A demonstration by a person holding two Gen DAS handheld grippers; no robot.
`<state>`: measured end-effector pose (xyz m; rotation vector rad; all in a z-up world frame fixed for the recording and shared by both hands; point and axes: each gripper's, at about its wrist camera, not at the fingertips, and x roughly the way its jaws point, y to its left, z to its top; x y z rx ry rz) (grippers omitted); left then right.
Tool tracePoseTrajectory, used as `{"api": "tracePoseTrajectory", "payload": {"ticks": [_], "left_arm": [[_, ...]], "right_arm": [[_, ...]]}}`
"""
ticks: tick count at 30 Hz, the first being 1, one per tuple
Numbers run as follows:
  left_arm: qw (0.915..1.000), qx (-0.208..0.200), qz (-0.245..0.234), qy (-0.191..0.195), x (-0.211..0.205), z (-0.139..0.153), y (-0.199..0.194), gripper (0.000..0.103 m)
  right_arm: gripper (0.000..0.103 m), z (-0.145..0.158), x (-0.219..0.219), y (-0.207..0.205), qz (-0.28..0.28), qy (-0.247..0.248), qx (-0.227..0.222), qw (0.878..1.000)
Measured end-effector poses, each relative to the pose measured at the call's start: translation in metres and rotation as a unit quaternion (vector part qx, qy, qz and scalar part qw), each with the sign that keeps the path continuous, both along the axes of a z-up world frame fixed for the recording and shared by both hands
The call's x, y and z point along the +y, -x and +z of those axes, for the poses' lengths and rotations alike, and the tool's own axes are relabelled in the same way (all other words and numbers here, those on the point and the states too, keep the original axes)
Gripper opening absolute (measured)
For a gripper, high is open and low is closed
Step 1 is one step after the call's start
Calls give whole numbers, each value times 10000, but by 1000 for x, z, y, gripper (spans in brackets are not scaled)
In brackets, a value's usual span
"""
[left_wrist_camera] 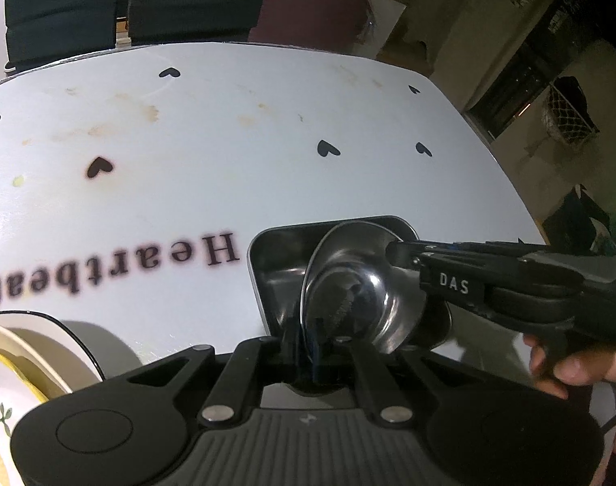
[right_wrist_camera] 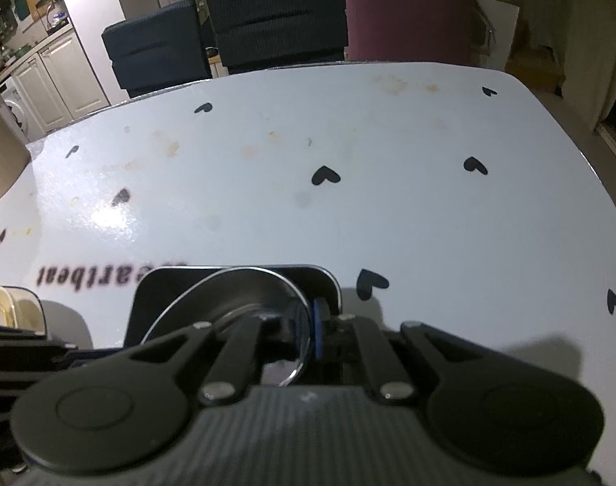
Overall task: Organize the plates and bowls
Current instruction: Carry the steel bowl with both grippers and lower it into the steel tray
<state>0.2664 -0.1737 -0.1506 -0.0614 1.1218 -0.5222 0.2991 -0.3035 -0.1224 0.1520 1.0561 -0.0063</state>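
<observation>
1. The left claw is closed on the near rim of a round steel bowl, tilted on edge.
2. The right claw is pinched on the bowl's far rim.
3. Beneath both claws, a square dark tray sits on the white desk.
4. A cream dish stands left of the left claw.

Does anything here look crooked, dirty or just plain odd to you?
Yes. The round steel plate stands tilted on edge over the dark square tray rather than lying flat, pinched at its rim by both the left hand-held gripper and the right hand-held gripper. The white tablecloth also carries brownish stains toward its far side.
</observation>
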Motion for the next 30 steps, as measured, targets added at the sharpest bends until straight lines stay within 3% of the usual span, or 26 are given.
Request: {"api": "tracePoseTrajectory", "payload": {"ticks": [7, 11, 14, 17, 23, 26, 30], "left_arm": [[10000, 52, -18, 45, 0, 3, 1, 6], [9999, 13, -31, 104, 3, 11, 3, 8], [9996, -133, 6, 229, 6, 20, 3, 12], [9992, -285, 111, 259, 9, 27, 1, 18], [9988, -348, 353, -25, 17, 19, -9, 18], [9985, -358, 402, -110, 19, 16, -12, 18], [9987, -300, 375, -139, 19, 12, -15, 18]], "right_arm": [[16, 1, 1, -1, 56, -31, -120, 9999], [35, 10, -1, 1, 127, -200, -304, 9993], [41, 18, -5, 5, 166, -244, -453, 9985], [42, 22, -13, 10, 119, -197, -532, 9983], [41, 15, -37, 17, 35, -256, -257, 9993], [33, 10, -42, 19, 210, -374, -148, 9990], [32, 9, -42, 20, 442, -499, -89, 9977]]}}
